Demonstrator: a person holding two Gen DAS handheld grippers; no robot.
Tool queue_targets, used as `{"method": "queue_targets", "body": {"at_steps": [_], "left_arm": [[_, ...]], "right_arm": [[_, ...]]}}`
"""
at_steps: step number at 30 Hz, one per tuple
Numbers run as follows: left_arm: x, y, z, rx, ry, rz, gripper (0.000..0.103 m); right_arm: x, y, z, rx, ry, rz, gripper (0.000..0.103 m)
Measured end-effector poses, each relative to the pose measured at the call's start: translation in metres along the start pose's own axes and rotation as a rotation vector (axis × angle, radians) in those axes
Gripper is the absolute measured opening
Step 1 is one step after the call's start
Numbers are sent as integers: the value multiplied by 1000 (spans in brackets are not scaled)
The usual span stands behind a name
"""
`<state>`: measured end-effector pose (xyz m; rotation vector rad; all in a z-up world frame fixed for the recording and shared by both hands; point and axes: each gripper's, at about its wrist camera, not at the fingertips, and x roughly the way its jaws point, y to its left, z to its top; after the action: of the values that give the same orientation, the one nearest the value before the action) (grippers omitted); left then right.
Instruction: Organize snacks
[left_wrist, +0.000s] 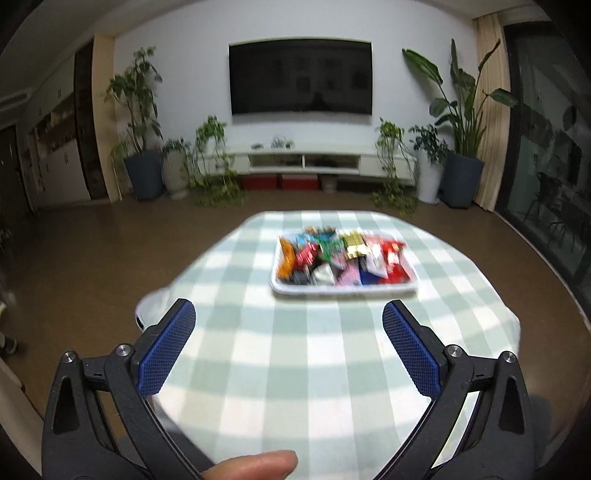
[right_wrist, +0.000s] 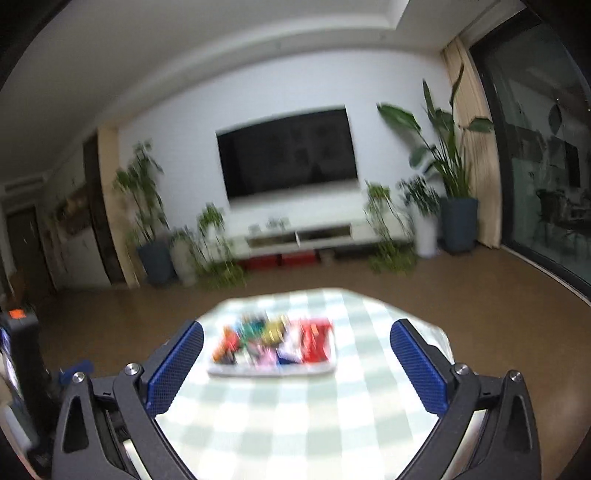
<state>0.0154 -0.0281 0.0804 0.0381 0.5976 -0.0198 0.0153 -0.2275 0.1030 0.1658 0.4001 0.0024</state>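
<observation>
Nearest the left wrist lens, a fingertip pokes in at the bottom edge, between the black arms of the left tongs, whose blue pads stand wide apart with nothing between them. Centre frame, beyond the pads, a white tray holds a heap of colourful snack packets, blurred too much to read; it sits toward the far half of the desk, which wears a pale green and white checked cloth.

From the right wrist view, the right tongs are likewise spread wide and empty, and the tray shows between the pads at lower centre, left of the desk's middle.

Behind the desk lies brown floor. A dark television hangs on the white wall at upper centre above a low white cabinet, flanked by potted plants. Glass doors fill the right edge.
</observation>
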Motion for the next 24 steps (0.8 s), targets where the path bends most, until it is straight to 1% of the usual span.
{"method": "queue_targets", "body": {"at_steps": [2, 3, 7, 13, 24], "left_arm": [[-2, -1, -11, -2, 19, -1, 103], [-4, -2, -17, -5, 33, -8, 103], [1, -1, -29, -19, 68, -29, 103], [14, 2, -41, -32, 116, -41, 103], [41, 14, -54, -45, 174, -23, 103]], "right_arm": [[-1, -2, -16, 21, 45, 6, 103], [0, -3, -22, 26, 73, -10, 103], [0, -6, -39, 30, 115, -45, 103], [-2, -5, -51, 27, 137, -74, 103], [13, 17, -69, -26, 208, -54, 103]]}}
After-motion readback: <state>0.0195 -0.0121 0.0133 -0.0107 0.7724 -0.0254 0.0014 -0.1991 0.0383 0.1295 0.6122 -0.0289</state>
